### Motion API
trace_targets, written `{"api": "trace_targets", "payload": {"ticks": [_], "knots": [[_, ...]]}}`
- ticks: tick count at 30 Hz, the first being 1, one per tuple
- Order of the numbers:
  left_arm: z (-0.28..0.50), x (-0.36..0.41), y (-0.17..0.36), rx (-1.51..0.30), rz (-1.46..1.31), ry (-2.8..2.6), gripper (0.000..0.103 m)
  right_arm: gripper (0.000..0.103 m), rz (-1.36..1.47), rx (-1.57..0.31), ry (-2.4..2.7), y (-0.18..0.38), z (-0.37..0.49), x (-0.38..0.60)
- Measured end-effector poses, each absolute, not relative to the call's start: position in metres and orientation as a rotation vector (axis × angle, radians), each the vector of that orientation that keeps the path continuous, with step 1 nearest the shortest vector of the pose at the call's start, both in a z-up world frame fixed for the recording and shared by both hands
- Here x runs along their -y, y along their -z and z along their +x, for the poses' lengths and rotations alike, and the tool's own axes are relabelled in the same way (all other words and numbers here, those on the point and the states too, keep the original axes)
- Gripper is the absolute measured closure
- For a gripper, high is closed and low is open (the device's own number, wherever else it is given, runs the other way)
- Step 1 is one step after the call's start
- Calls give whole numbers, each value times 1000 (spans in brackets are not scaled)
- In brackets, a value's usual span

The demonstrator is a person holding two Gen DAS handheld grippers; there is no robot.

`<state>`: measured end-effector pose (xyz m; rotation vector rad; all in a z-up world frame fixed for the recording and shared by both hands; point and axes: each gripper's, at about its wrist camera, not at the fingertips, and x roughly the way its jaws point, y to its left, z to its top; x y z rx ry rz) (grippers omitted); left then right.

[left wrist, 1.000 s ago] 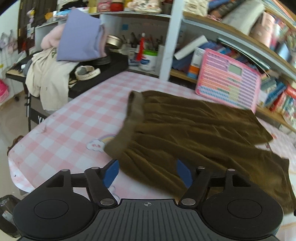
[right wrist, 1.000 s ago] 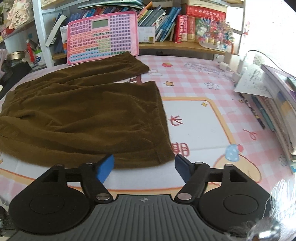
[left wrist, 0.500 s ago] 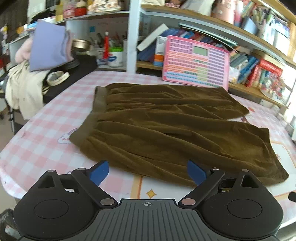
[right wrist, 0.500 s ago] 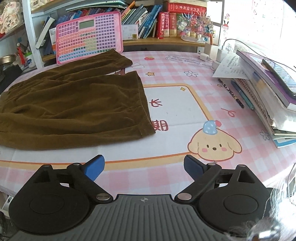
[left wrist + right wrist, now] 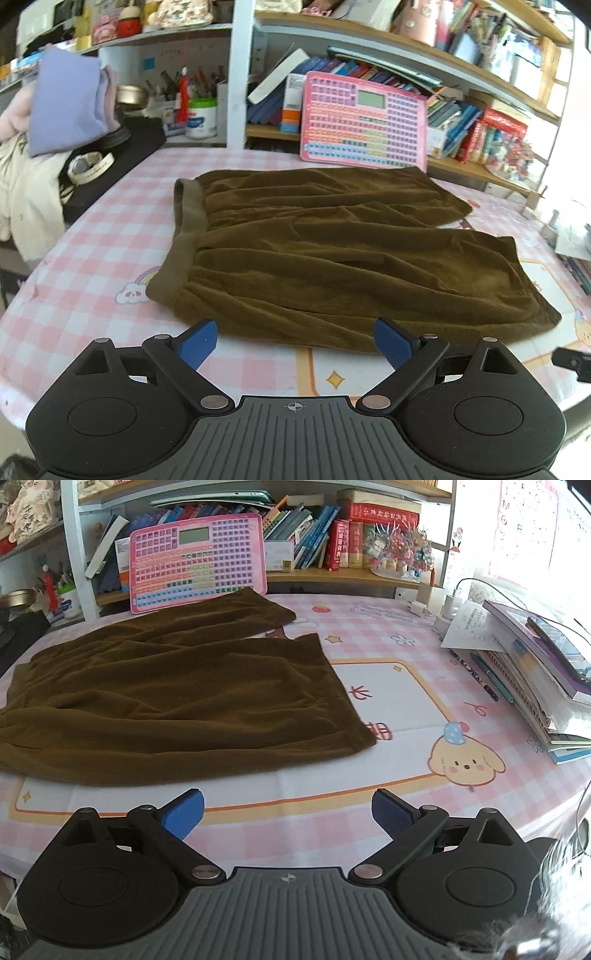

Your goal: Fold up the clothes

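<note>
We see both views in bright daylight that pours in from the right, where a window (image 5: 535, 528) is blown out to white glare. The bench (image 5: 402, 698) cloth shines pale under it. The brown shorts (image 5: 332, 251) keep soft shadows in their folds. Fisheye bending curves the shelves (image 5: 406, 40) and the bench rim, and dark corners frame each view. The far left of the left view is slightly smeared. A blurred grey fuzz (image 5: 554, 904) sits out of focus at the right view's lower right corner.
</note>
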<state>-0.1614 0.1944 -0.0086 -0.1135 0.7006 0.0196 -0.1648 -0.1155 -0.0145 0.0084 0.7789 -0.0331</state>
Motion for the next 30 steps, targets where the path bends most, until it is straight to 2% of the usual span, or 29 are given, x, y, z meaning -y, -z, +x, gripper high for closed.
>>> {"api": "trace_targets", "payload": {"ticks": [10,30], "knots": [[-158,-219,12,-721,-104,56,9,4,-16,-767,67,10,-176,69],[-156,-228,19,-744,-127,131,9,3,-80,-759,74,3,-174,35]]}}
